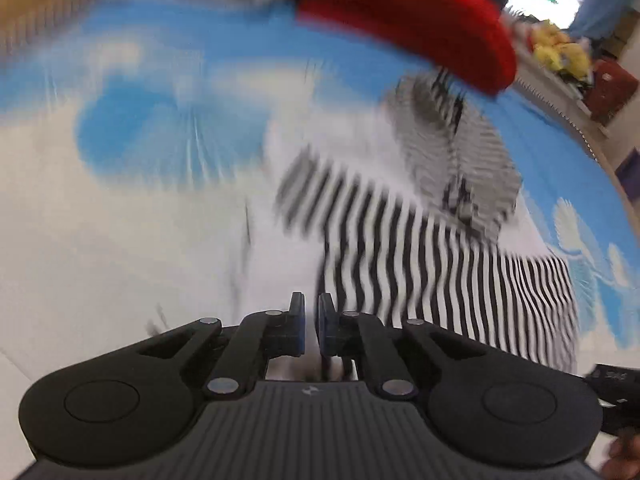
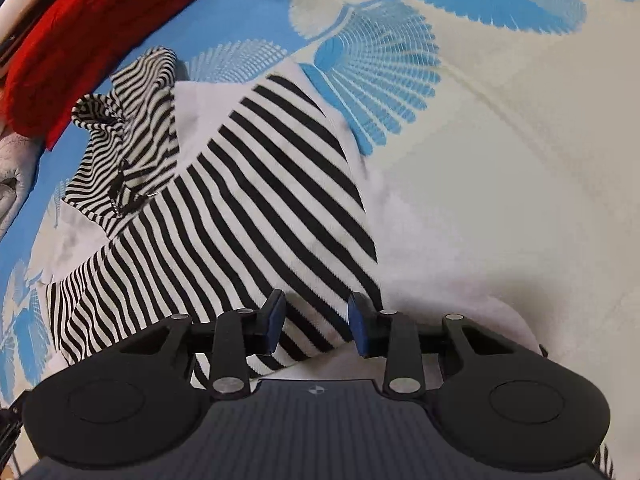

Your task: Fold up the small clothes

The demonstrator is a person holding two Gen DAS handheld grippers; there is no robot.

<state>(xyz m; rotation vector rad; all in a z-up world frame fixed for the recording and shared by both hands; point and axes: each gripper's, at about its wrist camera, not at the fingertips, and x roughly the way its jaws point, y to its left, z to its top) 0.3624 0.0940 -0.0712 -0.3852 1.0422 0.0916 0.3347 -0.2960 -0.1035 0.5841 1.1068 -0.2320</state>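
A black-and-white striped garment [image 2: 256, 200] with white panels lies partly folded on a blue-and-white patterned sheet [image 2: 500, 140]. Its narrow-striped hood or collar [image 2: 124, 136] is bunched at the far left. My right gripper [image 2: 316, 322] is open just above the garment's near striped edge, with nothing between the pads. The left wrist view is motion-blurred. In it the striped garment [image 1: 432, 264] lies ahead and to the right. My left gripper [image 1: 311, 320] has its pads nearly together over white fabric; nothing clearly shows between them.
A red knitted garment [image 2: 88, 36] lies at the far left of the sheet, and shows in the left wrist view [image 1: 408, 20] at the top. Grey-white cloth [image 2: 12, 176] lies beside it. Yellow items [image 1: 560, 52] and a dark red object [image 1: 610, 88] sit beyond the sheet's edge.
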